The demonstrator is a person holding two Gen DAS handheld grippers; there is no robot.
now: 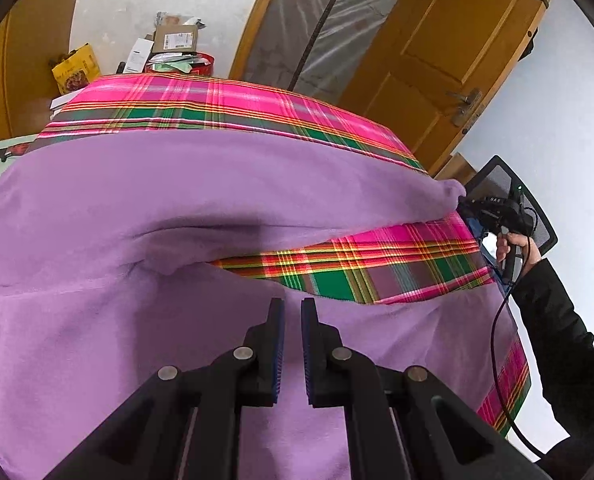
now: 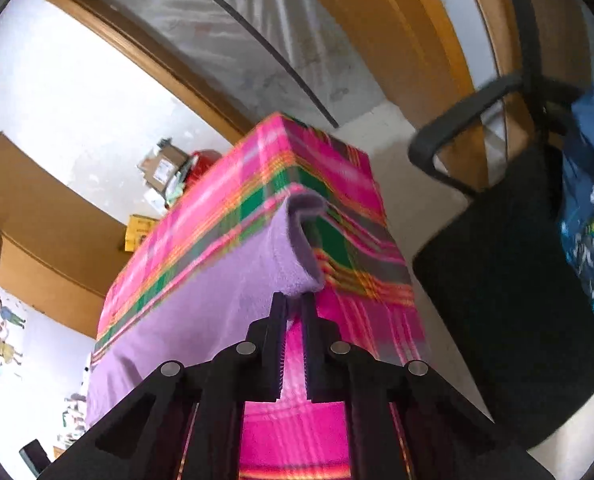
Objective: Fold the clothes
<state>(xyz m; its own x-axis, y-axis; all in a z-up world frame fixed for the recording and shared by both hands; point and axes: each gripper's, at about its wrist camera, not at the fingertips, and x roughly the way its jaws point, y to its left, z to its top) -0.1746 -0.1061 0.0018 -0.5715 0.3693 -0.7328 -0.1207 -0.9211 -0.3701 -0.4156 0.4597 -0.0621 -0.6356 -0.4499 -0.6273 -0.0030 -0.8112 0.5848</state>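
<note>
The right gripper pinches a corner of the purple cloth, lifting it off the plaid-covered surface near the black chair. The left gripper hovers over the cloth's near side, its gap narrow and empty. The cloth's near edge is cut off.

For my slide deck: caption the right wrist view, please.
Right gripper pinches the purple garment's corner at the plaid-covered table's edge, beside a black chair.
</note>
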